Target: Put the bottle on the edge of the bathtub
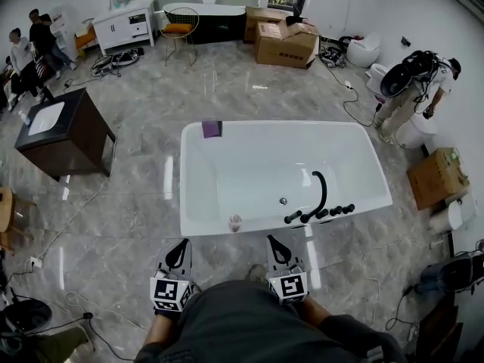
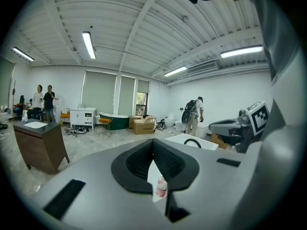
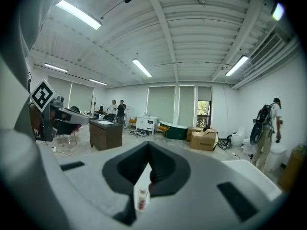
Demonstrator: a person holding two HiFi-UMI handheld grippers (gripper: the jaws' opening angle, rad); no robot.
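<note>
Bathtub (image 1: 186, 180) has one bottle (image 1: 235, 222) standing on its near edge. Two grippers hang just in front of it. The left hand-held gripper (image 1: 183, 243) and the right hand-held gripper (image 1: 271, 240) are both pressed together, empty.

We see a glossy white rectangular bathtub (image 1: 187, 180) with a black curved tap (image 1: 321, 191), a purple square pad (image 1: 212, 129), a small pale bottle with a pink-red label (image 1: 235, 222), and a grey, white-veined marble floor (image 1: 136, 225).

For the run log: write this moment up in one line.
bottle: upright on bathtub near edge | left tongs: shut, empty | right tongs: shut, empty
</note>
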